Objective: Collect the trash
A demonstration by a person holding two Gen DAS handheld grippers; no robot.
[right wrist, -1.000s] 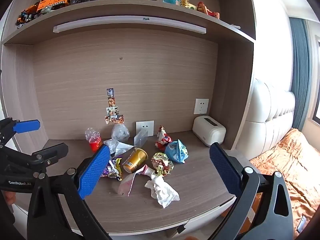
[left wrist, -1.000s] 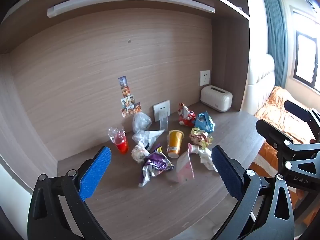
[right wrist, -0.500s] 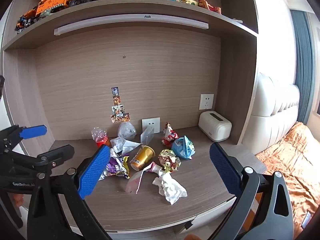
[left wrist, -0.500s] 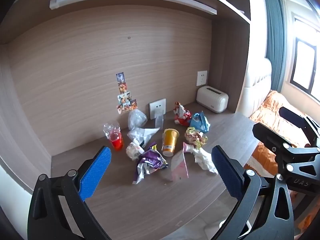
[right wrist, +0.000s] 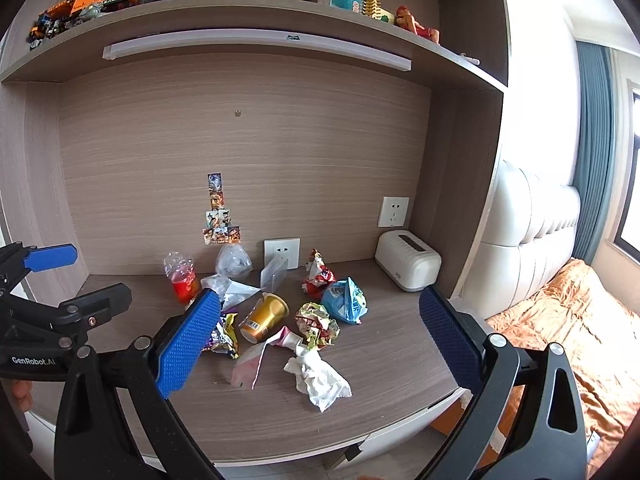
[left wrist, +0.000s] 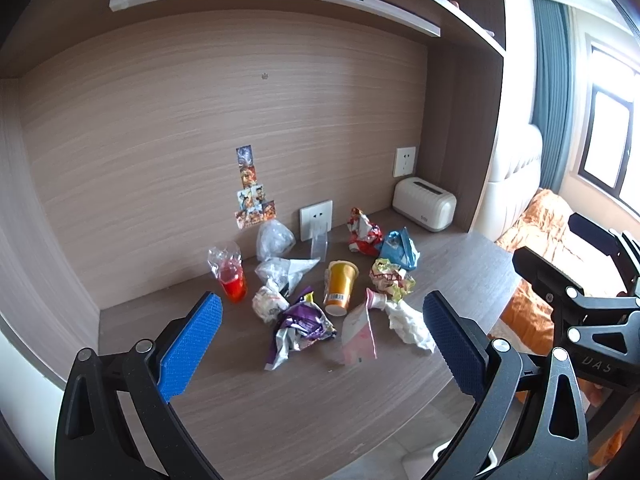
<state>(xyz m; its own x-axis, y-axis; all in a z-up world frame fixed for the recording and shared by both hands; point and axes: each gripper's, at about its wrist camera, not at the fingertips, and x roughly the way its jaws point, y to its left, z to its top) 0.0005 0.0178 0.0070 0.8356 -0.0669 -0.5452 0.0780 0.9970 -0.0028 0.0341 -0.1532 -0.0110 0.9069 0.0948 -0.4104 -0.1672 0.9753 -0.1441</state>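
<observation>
STATE: your 2 grippers, left gripper (left wrist: 322,344) and right gripper (right wrist: 320,340), jaws wide, empty | TRASH: pile mid-tabletop (right wrist: 400,364), ahead | NEXT: white tissue (right wrist: 318,380) lies nearest, right gripper closer.

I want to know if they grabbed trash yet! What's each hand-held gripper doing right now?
Left hand-held gripper: open, holding nothing.
Right hand-held gripper: open, holding nothing.

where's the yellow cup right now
The yellow cup lies on its side in the middle of the trash pile on the desk, in both views, between the purple wrapper and the crumpled yellow-red wrapper.
</observation>
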